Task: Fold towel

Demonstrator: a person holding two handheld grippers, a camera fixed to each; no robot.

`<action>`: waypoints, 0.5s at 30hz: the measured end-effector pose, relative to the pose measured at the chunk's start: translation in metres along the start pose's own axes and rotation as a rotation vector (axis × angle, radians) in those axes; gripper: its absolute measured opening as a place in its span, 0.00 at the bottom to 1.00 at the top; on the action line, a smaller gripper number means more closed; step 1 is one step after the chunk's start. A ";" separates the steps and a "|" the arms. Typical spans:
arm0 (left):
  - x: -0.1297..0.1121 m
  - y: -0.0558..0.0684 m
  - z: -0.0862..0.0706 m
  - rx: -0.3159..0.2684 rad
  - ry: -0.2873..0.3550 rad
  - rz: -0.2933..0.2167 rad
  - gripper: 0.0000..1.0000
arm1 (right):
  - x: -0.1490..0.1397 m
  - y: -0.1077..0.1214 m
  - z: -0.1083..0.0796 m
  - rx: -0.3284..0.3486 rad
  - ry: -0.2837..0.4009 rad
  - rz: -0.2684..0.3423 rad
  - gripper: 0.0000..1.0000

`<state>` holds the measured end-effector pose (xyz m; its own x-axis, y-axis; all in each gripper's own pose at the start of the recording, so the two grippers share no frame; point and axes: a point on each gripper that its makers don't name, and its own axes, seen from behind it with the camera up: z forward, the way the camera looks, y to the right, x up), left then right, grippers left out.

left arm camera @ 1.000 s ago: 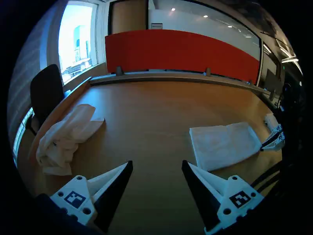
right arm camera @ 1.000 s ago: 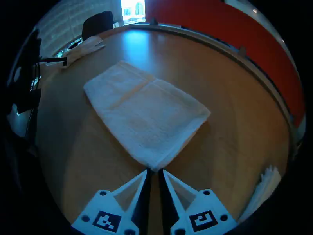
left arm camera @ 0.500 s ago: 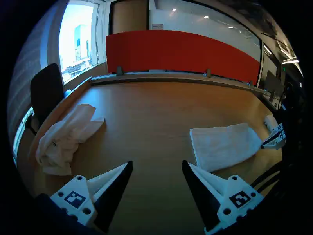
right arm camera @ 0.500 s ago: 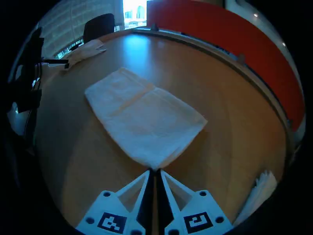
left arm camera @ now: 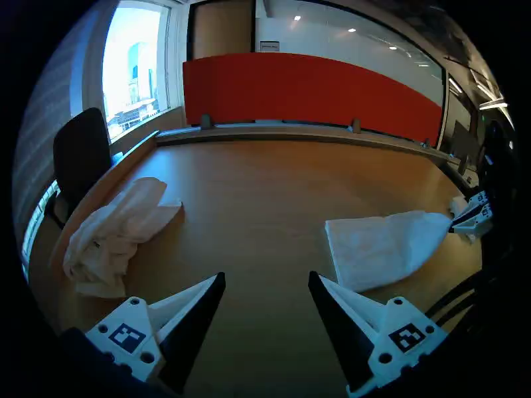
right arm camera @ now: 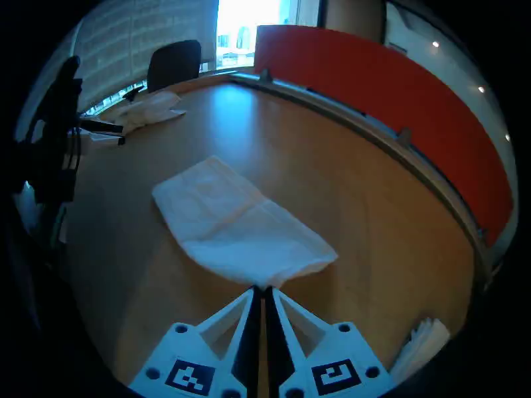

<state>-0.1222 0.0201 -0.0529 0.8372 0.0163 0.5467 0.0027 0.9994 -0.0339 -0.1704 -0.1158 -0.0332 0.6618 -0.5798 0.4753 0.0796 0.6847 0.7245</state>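
Observation:
A folded white towel (left arm camera: 381, 245) lies on the wooden table (left arm camera: 265, 192), to the right in the left gripper view. Its far right corner is raised off the wood and runs up to my right gripper (left arm camera: 472, 215). In the right gripper view the towel (right arm camera: 239, 232) slopes up toward the camera, and my right gripper (right arm camera: 263, 292) is shut on its near corner. My left gripper (left arm camera: 265, 285) hovers open over bare wood, left of the towel, with nothing between its fingers. It also shows far off as the left gripper (right arm camera: 99, 131) in the right gripper view.
A crumpled pile of white towels (left arm camera: 116, 232) sits at the table's left edge, beside a black chair (left arm camera: 78, 156). A red partition (left arm camera: 312, 89) lines the far edge. A small white stack (right arm camera: 415, 345) lies near the right gripper.
My right gripper has risen, pulling the towel's corner up so that end lifts off the table. The left gripper has barely moved.

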 end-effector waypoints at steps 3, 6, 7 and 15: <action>0.001 -0.001 -0.001 0.002 0.002 -0.002 0.93 | 0.015 0.001 -0.002 -0.007 0.028 -0.025 0.05; 0.002 -0.002 -0.001 0.003 0.004 -0.003 0.93 | 0.029 0.002 -0.003 -0.011 0.049 -0.051 0.05; 0.002 -0.002 -0.001 0.003 0.005 -0.003 0.93 | 0.033 0.001 -0.004 -0.011 0.056 -0.057 0.05; 0.004 -0.004 -0.001 0.004 0.007 -0.004 0.93 | 0.064 -0.003 -0.007 -0.006 0.104 -0.097 0.05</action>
<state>-0.1187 0.0163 -0.0518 0.8411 0.0125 0.5407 0.0035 0.9996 -0.0285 -0.1234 -0.1518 -0.0088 0.7247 -0.5944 0.3486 0.1510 0.6306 0.7613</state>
